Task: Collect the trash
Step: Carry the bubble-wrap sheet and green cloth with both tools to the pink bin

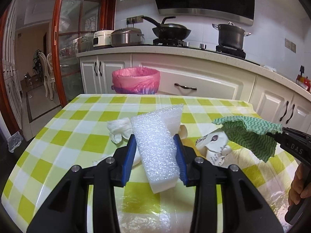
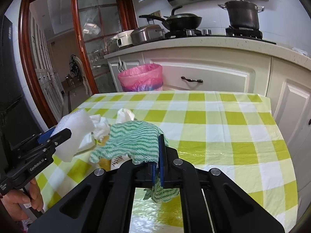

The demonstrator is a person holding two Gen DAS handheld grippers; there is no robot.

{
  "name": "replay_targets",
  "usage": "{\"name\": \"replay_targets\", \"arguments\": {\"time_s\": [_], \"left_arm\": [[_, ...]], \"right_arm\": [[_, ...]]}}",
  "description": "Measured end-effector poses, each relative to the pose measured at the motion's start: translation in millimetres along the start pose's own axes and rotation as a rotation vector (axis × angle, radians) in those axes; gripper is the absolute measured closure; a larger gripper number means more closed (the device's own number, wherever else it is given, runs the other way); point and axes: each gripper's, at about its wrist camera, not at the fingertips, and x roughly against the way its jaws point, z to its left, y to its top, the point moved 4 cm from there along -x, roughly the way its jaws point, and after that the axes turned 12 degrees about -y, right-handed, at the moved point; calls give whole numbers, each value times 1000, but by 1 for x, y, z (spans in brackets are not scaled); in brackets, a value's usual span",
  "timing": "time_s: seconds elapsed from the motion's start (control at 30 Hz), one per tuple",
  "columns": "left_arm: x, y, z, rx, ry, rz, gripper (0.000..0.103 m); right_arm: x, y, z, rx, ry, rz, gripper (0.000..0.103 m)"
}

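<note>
My left gripper (image 1: pixel 155 138) is shut on a white foam sheet (image 1: pixel 157 147), its blue pads pressing both sides and holding it just above the green-checked table (image 1: pixel 58 136). In the right wrist view this gripper (image 2: pixel 55 134) and the foam (image 2: pixel 75 132) sit at the left. My right gripper (image 2: pixel 158 145) is shut on a green wavy-patterned cloth (image 2: pixel 132 141), which drapes forward off the jaws; it shows at the right edge of the left wrist view (image 1: pixel 271 134) with the cloth (image 1: pixel 250 134) hanging. A pink-lined bin (image 1: pixel 136 80) stands on the floor beyond the table's far edge.
A crumpled white tissue (image 1: pixel 119 129) and a printed paper wrapper (image 1: pixel 211 145) lie on the table between the grippers. White cabinets (image 1: pixel 194 81) and a counter with a wok (image 1: pixel 171 31) and a pot (image 1: pixel 231 35) run behind. A glass door (image 1: pixel 73 48) stands at the left.
</note>
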Motion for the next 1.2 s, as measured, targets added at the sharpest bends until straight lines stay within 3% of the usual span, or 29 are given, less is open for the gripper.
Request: {"name": "replay_targets", "arguments": {"time_s": [0.3, 0.67, 0.93, 1.2], "left_arm": [[23, 3, 0, -8, -11, -54, 65], [39, 28, 7, -35, -30, -123, 65], [30, 57, 22, -24, -30, -159, 65], [-4, 102, 47, -34, -18, -179, 65]], "right_arm": [[24, 12, 22, 23, 11, -66, 99], [22, 25, 44, -8, 62, -90, 99], [3, 56, 69, 14, 104, -120, 99], [-34, 110, 77, 4, 127, -161, 99]]}}
